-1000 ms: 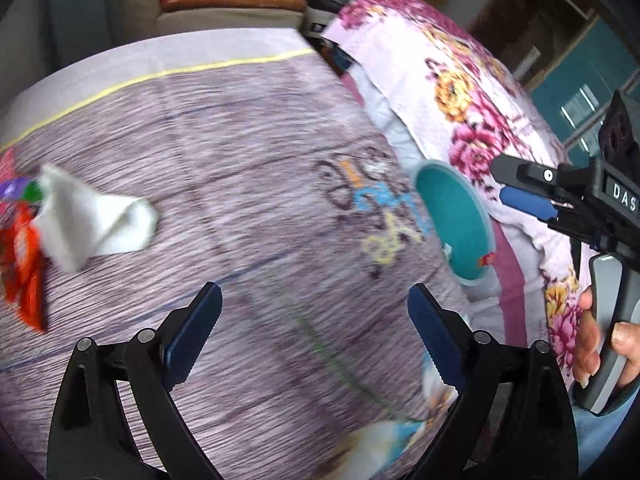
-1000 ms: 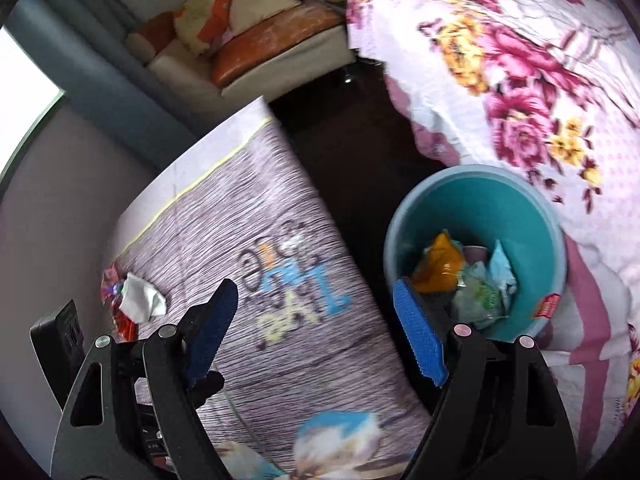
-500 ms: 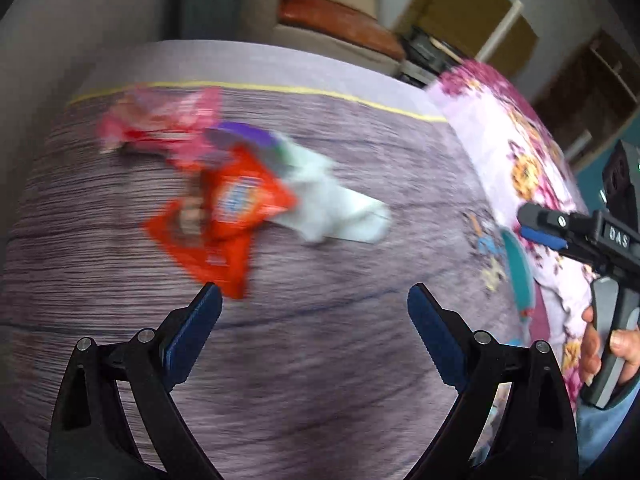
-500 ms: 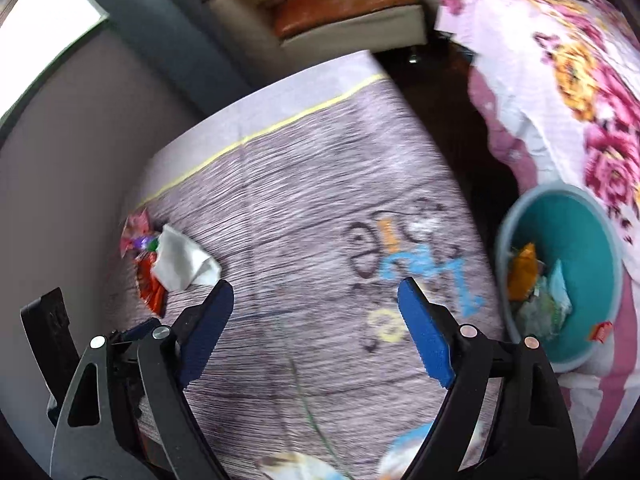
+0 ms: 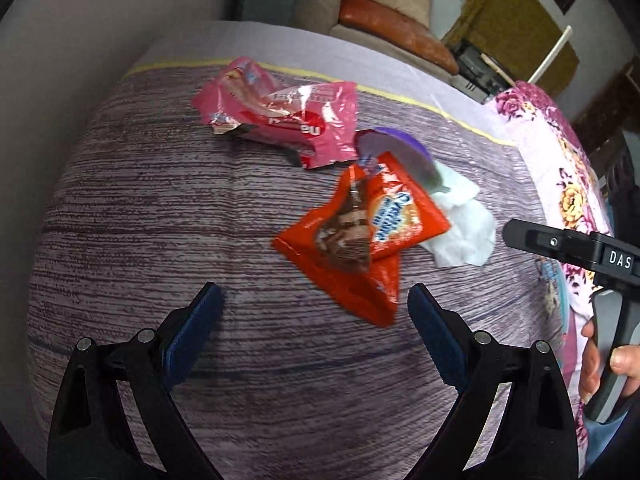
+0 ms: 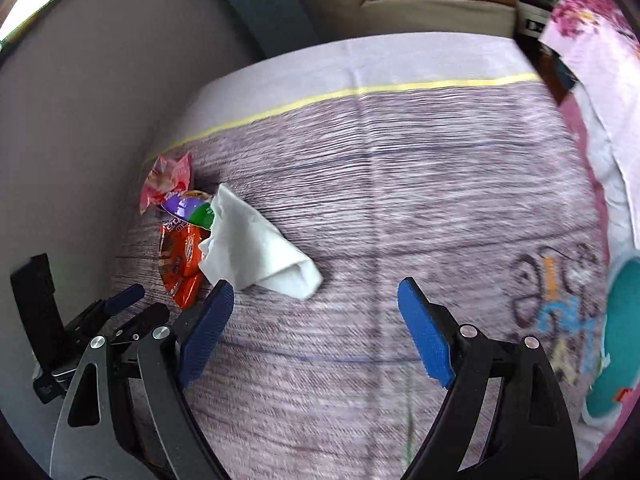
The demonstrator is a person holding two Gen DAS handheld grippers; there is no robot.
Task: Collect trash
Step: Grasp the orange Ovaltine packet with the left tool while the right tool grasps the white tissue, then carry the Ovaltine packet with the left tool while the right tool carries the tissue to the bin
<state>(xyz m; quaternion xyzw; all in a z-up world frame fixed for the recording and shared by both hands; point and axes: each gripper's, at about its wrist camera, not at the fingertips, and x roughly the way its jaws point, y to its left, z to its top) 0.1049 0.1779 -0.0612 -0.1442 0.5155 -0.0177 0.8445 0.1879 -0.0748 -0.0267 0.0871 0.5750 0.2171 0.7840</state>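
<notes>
Both grippers hang with jaws apart and nothing between them: the left gripper (image 5: pixel 314 304) just near of the crumpled orange-red snack wrapper (image 5: pixel 360 240), the right gripper (image 6: pixel 314 304) near the crumpled white tissue (image 6: pixel 256 252); a pink plastic wrapper (image 5: pixel 288 120) lies farther on the purple-grey striped cloth (image 5: pixel 160 220), a teal plastic bin (image 6: pixel 618 344) at far right
</notes>
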